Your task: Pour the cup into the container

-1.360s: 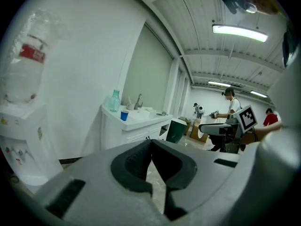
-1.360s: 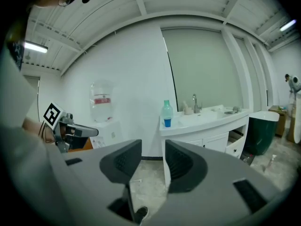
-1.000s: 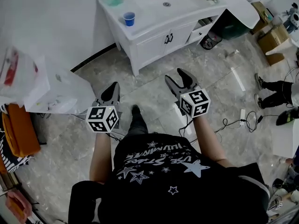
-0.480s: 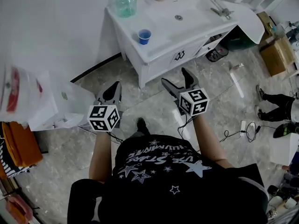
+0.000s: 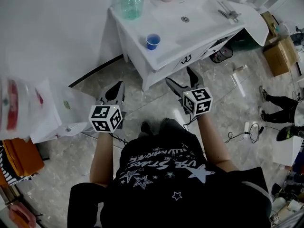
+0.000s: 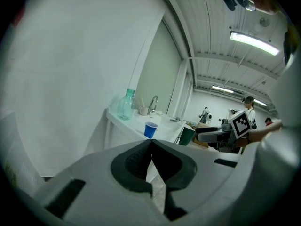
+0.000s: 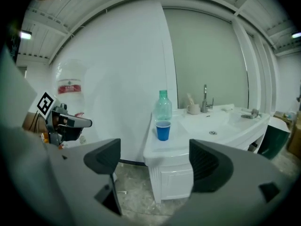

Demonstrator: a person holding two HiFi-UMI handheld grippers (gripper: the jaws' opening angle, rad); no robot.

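Note:
A blue cup [image 5: 152,41] [image 6: 150,130] [image 7: 163,130] stands upright near the front left edge of a white vanity top [image 5: 166,56]. The sink basin [image 5: 190,15] [image 7: 214,126] lies to the cup's right. Both grippers hover over the floor, short of the vanity and apart from the cup. My left gripper [image 5: 114,92] [image 6: 151,143] is shut with nothing in it. My right gripper [image 5: 183,79] [image 7: 157,159] has its jaws opening wide, and nothing is between them. In the right gripper view the cup shows in the gap between the jaws, well ahead.
A green bottle [image 5: 131,4] [image 7: 162,106] stands behind the cup. A mug [image 7: 193,109] and a faucet [image 7: 205,98] sit at the back of the basin. Plastic bags [image 5: 33,108] lie at the left. Cardboard boxes [image 5: 278,46], cables [image 5: 237,125] and a person's legs [image 5: 280,101] are at the right.
The person has moved toward the vanity, so the cup and sink sit nearer in the head view. The right gripper's jaws have spread wider. The left gripper stays shut.

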